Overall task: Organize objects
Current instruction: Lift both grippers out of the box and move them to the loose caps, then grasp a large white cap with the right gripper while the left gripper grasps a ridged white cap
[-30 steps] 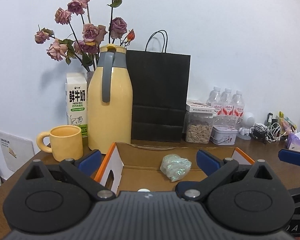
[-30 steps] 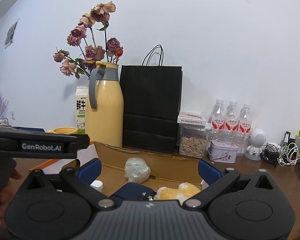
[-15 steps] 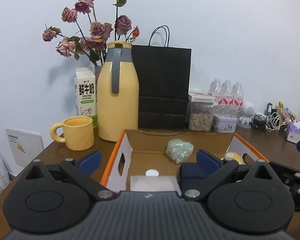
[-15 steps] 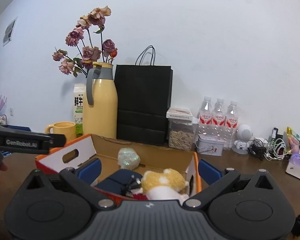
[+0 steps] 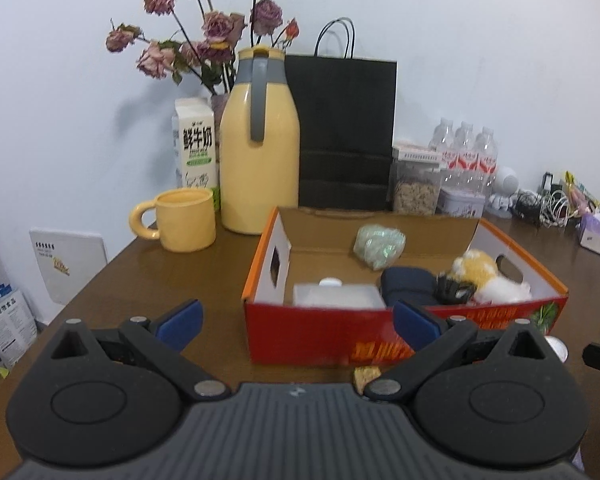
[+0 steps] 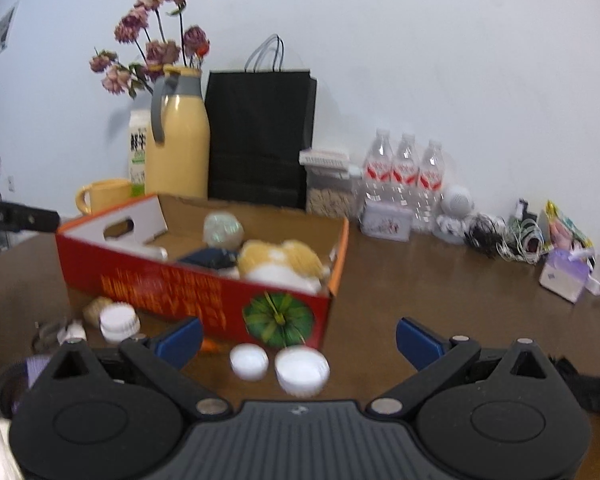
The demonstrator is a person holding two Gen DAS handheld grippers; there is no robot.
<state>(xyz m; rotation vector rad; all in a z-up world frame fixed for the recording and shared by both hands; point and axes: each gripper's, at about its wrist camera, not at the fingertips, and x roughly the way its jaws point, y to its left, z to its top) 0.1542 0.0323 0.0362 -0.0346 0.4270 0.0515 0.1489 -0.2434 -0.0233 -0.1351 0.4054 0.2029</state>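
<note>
Small white jars (image 6: 302, 370) lie on the brown table (image 6: 400, 280) right in front of the right gripper (image 6: 298, 334), between its wide-open, empty blue fingers (image 6: 180, 336). A round white cap (image 6: 249, 361) sits just beside the larger one, both touching nothing but the tabletop. Left of them, near the box's front wall, stands a third white jar (image 6: 118, 322) with a tan lump (image 6: 94, 308) beside it and some tangled dark items, too blurred to name. The left gripper (image 5: 296, 320) is also spread wide and holds nothing; it faces the box's near left corner, so the right hand is judged the nearer one for the loose jars.

Beyond them sits the red cardboard box (image 6: 204, 292), long side running left to right. Inside are a plush toy (image 6: 280, 258), a dark blue item (image 5: 410, 286), a clear box with a white cap (image 5: 338, 294) and a pale green wrapped bundle (image 5: 379, 245). Its floor is partly hidden by the front wall.

Farther back stand a yellow mug (image 5: 184, 224), a yellow jug (image 5: 260, 148), a milk carton (image 5: 196, 142), a black paper bag (image 5: 344, 132) and water bottles (image 6: 406, 176).
</note>
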